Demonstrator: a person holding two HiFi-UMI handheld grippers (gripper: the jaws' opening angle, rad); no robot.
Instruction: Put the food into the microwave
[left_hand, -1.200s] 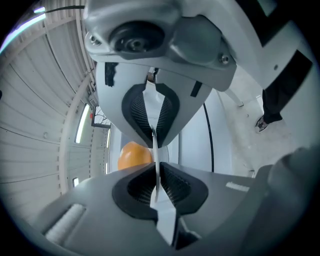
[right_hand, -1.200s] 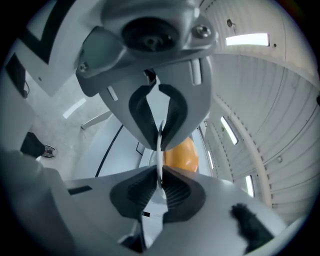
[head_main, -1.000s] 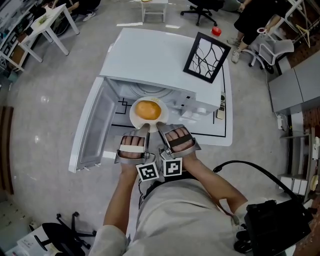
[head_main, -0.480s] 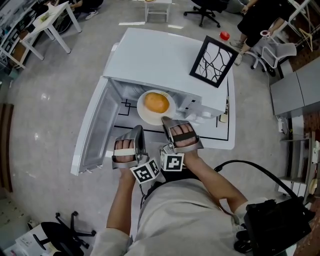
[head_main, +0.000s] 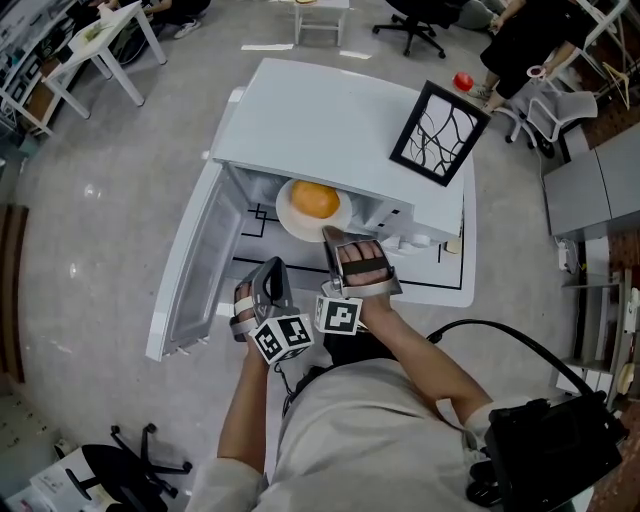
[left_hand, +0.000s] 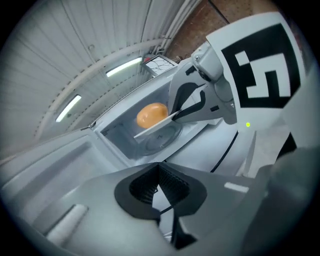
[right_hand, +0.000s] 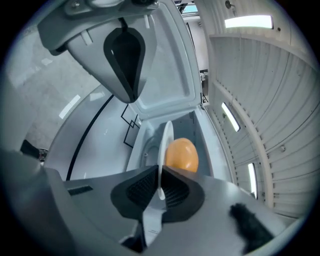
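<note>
An orange bun (head_main: 316, 200) lies on a white plate (head_main: 293, 221) at the mouth of the open white microwave (head_main: 320, 120). My right gripper (head_main: 333, 238) is shut on the plate's near rim and holds it over the oven's turntable. In the right gripper view the plate (right_hand: 165, 142) stands edge-on between the pads (right_hand: 176, 190), with the bun (right_hand: 181, 155) beyond. My left gripper (head_main: 271, 270) hangs back to the left, apart from the plate, rolled on its side. Its jaws (left_hand: 160, 172) are shut on nothing. The left gripper view shows the plate (left_hand: 150, 131) and the right gripper (left_hand: 176, 114) ahead.
The microwave door (head_main: 190, 260) swings wide to the left, close beside my left gripper. A black-framed picture (head_main: 440, 125) rests on the oven's top. The white table (head_main: 445, 285) carries a remote (head_main: 449, 241) at the right. Chairs and a person stand far behind.
My left gripper let go of the plate, drew back toward me and rolled over. The right gripper alone pushed the plate and bun forward into the microwave's opening.
</note>
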